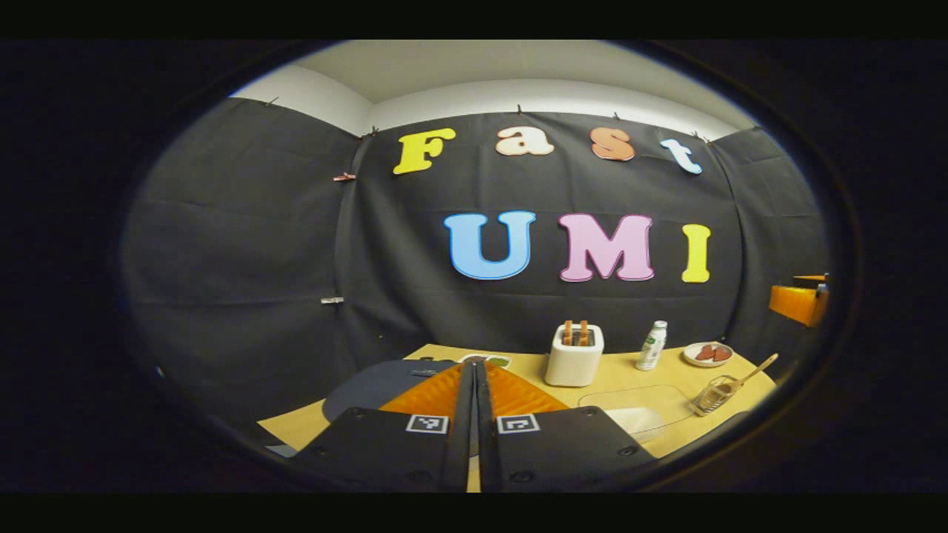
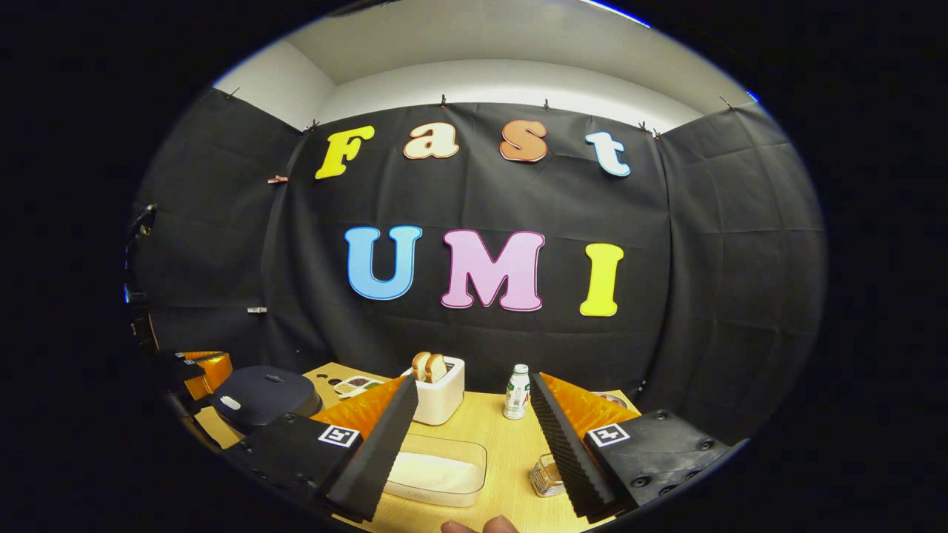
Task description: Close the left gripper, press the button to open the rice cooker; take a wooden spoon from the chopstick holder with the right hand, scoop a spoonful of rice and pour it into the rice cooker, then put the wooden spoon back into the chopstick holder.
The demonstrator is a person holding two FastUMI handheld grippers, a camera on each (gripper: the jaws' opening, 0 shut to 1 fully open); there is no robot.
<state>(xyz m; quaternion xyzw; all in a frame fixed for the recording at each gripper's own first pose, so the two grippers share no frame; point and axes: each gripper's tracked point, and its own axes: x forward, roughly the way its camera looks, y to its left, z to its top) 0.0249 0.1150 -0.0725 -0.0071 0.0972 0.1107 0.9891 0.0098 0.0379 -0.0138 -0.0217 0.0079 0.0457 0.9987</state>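
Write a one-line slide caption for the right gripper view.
Open hand-held gripper faces the table: closed rice cooker, toaster, bottle, rice container.

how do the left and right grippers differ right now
The left gripper has its fingers pressed together with no gap; the right gripper has its fingers spread wide apart. The left gripper points over the dark rice cooker; the right gripper frames the toaster, the bottle and the clear rice container. Both hold nothing and have black bodies with orange parts.
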